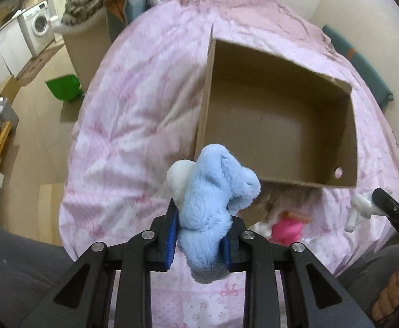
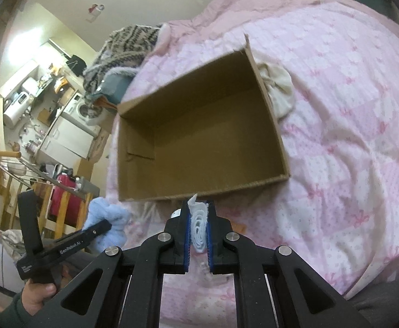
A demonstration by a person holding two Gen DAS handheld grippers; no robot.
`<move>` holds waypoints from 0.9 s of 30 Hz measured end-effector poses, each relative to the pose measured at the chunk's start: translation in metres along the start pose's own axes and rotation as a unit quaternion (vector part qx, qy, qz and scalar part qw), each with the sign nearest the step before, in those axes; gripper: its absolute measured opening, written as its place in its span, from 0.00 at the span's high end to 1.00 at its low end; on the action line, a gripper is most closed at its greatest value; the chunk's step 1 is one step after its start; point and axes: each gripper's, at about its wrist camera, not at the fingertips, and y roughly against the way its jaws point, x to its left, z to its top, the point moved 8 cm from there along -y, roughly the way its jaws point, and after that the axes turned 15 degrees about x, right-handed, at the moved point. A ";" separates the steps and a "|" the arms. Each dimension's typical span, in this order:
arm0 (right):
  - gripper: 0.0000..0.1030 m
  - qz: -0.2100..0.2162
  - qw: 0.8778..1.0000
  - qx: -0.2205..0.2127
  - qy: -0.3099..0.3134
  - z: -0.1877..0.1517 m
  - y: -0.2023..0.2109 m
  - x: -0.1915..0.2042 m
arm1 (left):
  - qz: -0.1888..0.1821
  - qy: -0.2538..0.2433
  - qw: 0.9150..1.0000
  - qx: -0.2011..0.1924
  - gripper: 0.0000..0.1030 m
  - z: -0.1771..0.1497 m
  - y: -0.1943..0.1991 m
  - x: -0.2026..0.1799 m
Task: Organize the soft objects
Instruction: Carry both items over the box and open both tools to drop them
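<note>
Now your left tool (image 1: 199,235) is clamped across the middle of the blue plush toy (image 1: 213,191), which hangs just short of the near rim of the open cardboard box (image 1: 344,142), presumably so you can carry it over the wall and drop it in. Your right tool (image 2: 198,229) pinches a folded white cloth (image 2: 199,225) between narrow jaws, held close to that same rim. The box sits empty on the pink quilted bed (image 1: 134,120); a pink soft item (image 1: 287,231) lies on the bed beside it, not yet gathered.

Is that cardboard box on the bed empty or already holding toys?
Empty: both views show the cardboard box open-topped, only bare brown floor inside.
</note>
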 end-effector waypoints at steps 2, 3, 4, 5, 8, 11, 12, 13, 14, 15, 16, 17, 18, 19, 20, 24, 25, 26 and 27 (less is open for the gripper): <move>0.89 0.002 1.000 -0.007 0.003 0.006 0.006 0.005 | 0.003 -0.007 1.000 -0.012 0.77 0.008 0.010 -0.008; 0.89 0.001 1.000 -0.011 0.006 0.011 0.009 0.007 | 0.005 -0.010 1.000 -0.016 0.77 0.011 0.012 -0.011; 0.89 0.002 1.000 -0.014 0.009 0.014 0.011 0.009 | 0.006 -0.014 1.000 -0.021 0.77 0.015 0.015 -0.013; 0.89 0.001 1.000 -0.018 0.012 0.018 0.012 0.011 | 0.007 -0.021 0.999 -0.027 0.77 0.021 0.017 -0.017; 0.89 -0.004 0.999 -0.027 0.018 0.033 0.015 0.015 | 0.009 -0.030 0.999 -0.037 0.77 0.033 0.021 -0.025; 0.89 -0.017 0.999 -0.041 0.019 0.049 0.016 0.013 | 0.011 -0.041 0.998 -0.044 0.77 0.048 0.022 -0.035; 0.89 -0.019 0.999 -0.043 0.018 0.054 0.014 0.011 | 0.012 -0.042 0.998 -0.045 0.77 0.052 0.021 -0.037; 0.89 -0.019 0.999 -0.041 0.014 0.060 0.011 0.009 | 0.011 -0.043 0.998 -0.045 0.77 0.056 0.020 -0.039; 0.89 -0.018 0.999 -0.040 0.012 0.064 0.008 0.006 | 0.010 -0.044 0.998 -0.044 0.77 0.060 0.017 -0.041; 0.89 -0.018 0.999 -0.040 0.011 0.068 0.005 0.005 | 0.009 -0.045 0.998 -0.043 0.77 0.065 0.014 -0.043; 0.89 -0.019 0.999 -0.040 0.010 0.071 0.002 0.002 | 0.010 -0.045 0.998 -0.043 0.77 0.068 0.012 -0.045; 0.89 -0.020 0.999 -0.037 0.009 0.074 -0.003 -0.002 | 0.010 -0.048 0.998 -0.040 0.77 0.072 0.006 -0.048; 0.89 -0.020 0.999 -0.035 0.006 0.074 -0.007 -0.005 | 0.011 -0.051 0.998 -0.039 0.77 0.074 0.002 -0.050; 0.89 -0.018 0.999 -0.034 0.002 0.075 -0.013 -0.010 | 0.012 -0.054 0.998 -0.040 0.77 0.077 -0.002 -0.051; 0.89 -0.016 0.999 -0.034 0.000 0.073 -0.018 -0.013 | 0.015 -0.063 0.997 -0.045 0.77 0.080 -0.008 -0.053; 0.89 -0.029 0.999 -0.018 -0.008 0.066 -0.045 -0.026 | 0.019 -0.086 0.995 -0.050 0.76 0.085 -0.037 -0.055; 0.89 -0.026 0.999 -0.015 -0.012 0.066 -0.049 -0.027 | 0.019 -0.084 0.995 -0.046 0.77 0.084 -0.043 -0.054; 0.89 -0.032 0.999 -0.015 -0.007 0.067 -0.050 -0.026 | 0.018 -0.080 0.996 -0.039 0.77 0.084 -0.049 -0.054; 0.89 -0.042 0.999 -0.012 -0.001 0.067 -0.052 -0.026 | 0.013 -0.076 0.996 -0.034 0.76 0.084 -0.053 -0.053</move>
